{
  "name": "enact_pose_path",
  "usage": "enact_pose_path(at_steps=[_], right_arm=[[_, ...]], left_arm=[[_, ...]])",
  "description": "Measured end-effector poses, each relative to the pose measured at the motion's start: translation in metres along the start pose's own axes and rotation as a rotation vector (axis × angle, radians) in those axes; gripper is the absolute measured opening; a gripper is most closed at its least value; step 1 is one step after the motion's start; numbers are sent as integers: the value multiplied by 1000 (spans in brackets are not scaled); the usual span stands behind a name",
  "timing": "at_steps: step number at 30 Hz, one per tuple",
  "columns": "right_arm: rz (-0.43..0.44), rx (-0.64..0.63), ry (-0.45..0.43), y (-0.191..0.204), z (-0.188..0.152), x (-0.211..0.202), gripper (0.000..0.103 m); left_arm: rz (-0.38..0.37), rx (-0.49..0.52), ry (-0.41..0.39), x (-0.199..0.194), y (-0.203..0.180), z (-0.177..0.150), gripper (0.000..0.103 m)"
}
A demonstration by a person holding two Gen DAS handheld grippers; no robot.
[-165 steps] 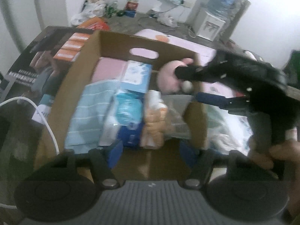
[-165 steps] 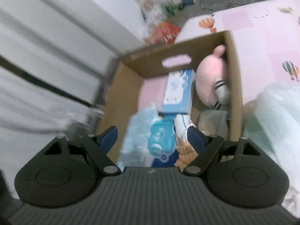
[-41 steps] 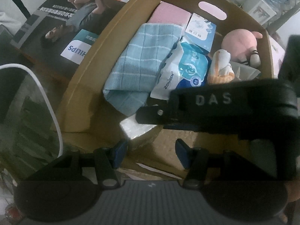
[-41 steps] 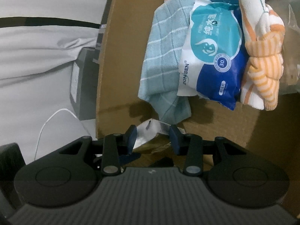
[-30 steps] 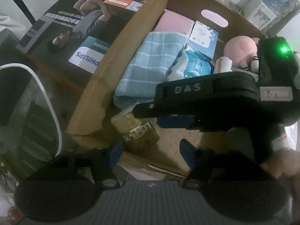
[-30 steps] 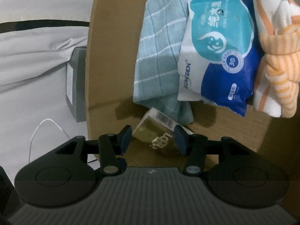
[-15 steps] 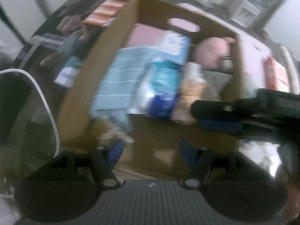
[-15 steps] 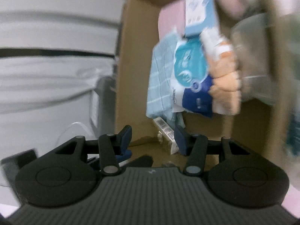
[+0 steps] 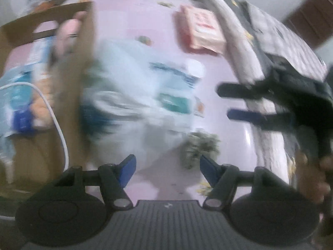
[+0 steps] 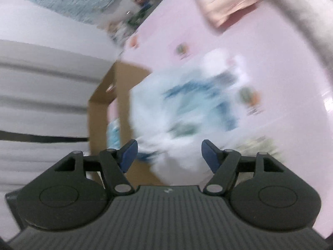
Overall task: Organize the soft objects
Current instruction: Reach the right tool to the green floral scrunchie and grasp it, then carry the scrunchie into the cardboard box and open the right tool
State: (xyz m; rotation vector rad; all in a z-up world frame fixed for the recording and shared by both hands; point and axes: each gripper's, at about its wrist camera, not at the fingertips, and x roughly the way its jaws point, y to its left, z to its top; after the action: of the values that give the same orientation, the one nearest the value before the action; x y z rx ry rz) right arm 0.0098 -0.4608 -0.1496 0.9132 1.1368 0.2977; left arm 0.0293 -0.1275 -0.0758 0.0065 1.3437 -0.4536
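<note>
Over pink mat, leaving box: both claws empty, right jaws opening. Next, probably reaching for blurred packs ahead.

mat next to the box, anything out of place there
Yes: a blurred white-and-blue pile and a pink pack lie loose on the pink mat, outside the box. Neither gripper holds anything.

Before us, a pink patterned floor mat, white wall and grey pleated curtain
</note>
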Motion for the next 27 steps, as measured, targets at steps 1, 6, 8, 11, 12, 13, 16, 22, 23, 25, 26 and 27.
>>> enact_pose_path(at_steps=[1,6,8,11,12,13,16,22,23,25,26,27], right_arm=[[-15,-11,-4,-10,5,-3,68],[-75,-93,41,-45,17,5,68],[-97,-109,85,-60,14,19,67],[-114,-127,156,-76,8,39,62],[-120,-133,171,-79,8,43,59],[-125,-138,186,-82,7,48,57],[-141,-144,240,-90,2,66,50],[-94,-112,317,-100,-10,77,26],[-77,-87,325,-103,-12,77,24],[-38,-42,324,-106,-15,73,22],[-24,-26,320,-106,-16,70,22],[-16,-12,315,-107,-16,65,22]], left_arm=[[1,15,4,9,-10,-2,69],[5,47,46,58,-47,-9,65],[14,59,59,75,-55,-12,65],[43,75,83,101,-64,-13,65],[60,73,101,112,-66,-12,65],[67,71,114,118,-66,-12,65],[76,62,162,140,-67,-10,65],[57,41,156,148,-65,-7,56],[46,45,160,147,-65,-7,55],[29,57,163,143,-65,-7,55],[19,62,162,139,-64,-8,55],[8,67,160,136,-64,-7,55]])
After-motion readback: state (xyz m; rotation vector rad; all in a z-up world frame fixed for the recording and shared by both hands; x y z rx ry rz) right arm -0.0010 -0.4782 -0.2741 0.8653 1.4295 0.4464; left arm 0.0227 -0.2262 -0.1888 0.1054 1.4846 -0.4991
